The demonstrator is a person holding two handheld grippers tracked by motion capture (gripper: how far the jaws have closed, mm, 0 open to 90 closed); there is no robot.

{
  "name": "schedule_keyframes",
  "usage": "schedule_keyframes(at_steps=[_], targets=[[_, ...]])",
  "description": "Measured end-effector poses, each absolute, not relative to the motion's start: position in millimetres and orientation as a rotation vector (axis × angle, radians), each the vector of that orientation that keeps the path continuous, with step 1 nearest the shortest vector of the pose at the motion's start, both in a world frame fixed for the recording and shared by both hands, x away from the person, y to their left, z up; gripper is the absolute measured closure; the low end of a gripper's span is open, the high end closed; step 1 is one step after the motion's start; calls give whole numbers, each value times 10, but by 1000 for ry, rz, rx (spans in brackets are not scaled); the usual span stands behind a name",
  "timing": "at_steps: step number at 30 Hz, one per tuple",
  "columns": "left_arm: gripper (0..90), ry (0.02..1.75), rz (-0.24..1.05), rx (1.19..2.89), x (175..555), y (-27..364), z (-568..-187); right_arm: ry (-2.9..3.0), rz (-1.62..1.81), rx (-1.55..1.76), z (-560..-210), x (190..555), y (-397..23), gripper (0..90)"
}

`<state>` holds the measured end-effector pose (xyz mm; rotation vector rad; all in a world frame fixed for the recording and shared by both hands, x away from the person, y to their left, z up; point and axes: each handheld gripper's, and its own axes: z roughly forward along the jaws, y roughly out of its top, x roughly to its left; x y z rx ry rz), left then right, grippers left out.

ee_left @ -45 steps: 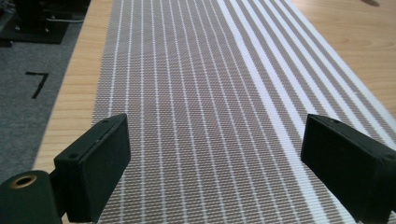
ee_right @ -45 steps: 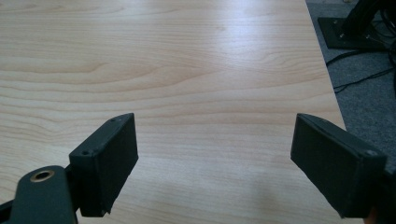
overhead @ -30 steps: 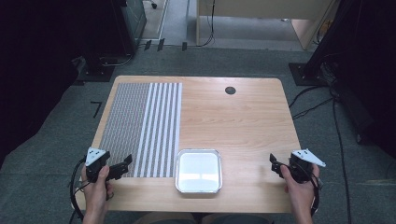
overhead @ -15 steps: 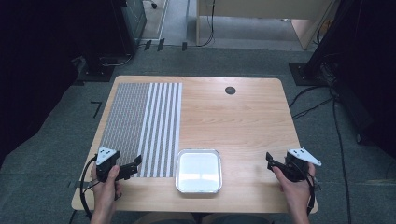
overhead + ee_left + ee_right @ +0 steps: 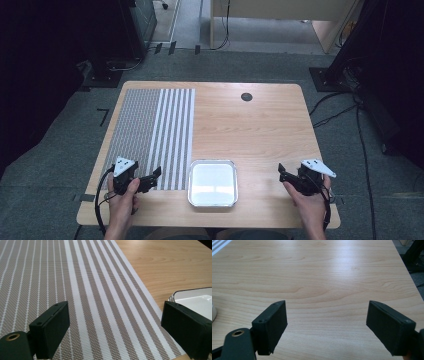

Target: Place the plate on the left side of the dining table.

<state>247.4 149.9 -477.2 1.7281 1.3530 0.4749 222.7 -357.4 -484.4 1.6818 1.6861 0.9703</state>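
Note:
A white square dish (image 5: 212, 183) with a metal rim sits near the table's front edge, at the middle. Left of it lies a brown and white striped placemat (image 5: 150, 132). My left gripper (image 5: 152, 179) hovers open over the placemat's front right part, jaws pointing towards the dish. In the left gripper view the open left gripper (image 5: 115, 325) frames the placemat (image 5: 82, 285), with the dish (image 5: 192, 296) at the right edge. My right gripper (image 5: 281, 174) is open over bare wood to the right of the dish. The right gripper view has the open right gripper (image 5: 327, 325) with nothing between its jaws.
The wooden table (image 5: 250, 130) has a round black cable hole (image 5: 246, 96) at the back right. Dark furniture, cables and grey carpet surround the table. In the right gripper view the dish's edge (image 5: 213, 311) peeks in at the left.
My left gripper has moved right over the placemat, closer to the dish. The right gripper has shifted slightly left. Both stay open.

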Motion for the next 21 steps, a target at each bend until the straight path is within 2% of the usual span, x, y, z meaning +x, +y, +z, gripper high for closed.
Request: schedule_keyframes(at_steps=[21], targets=[[85, 1290, 425, 1775, 2431, 1144, -4771, 1717, 1008, 1639, -4793, 2190, -3257, 191]])
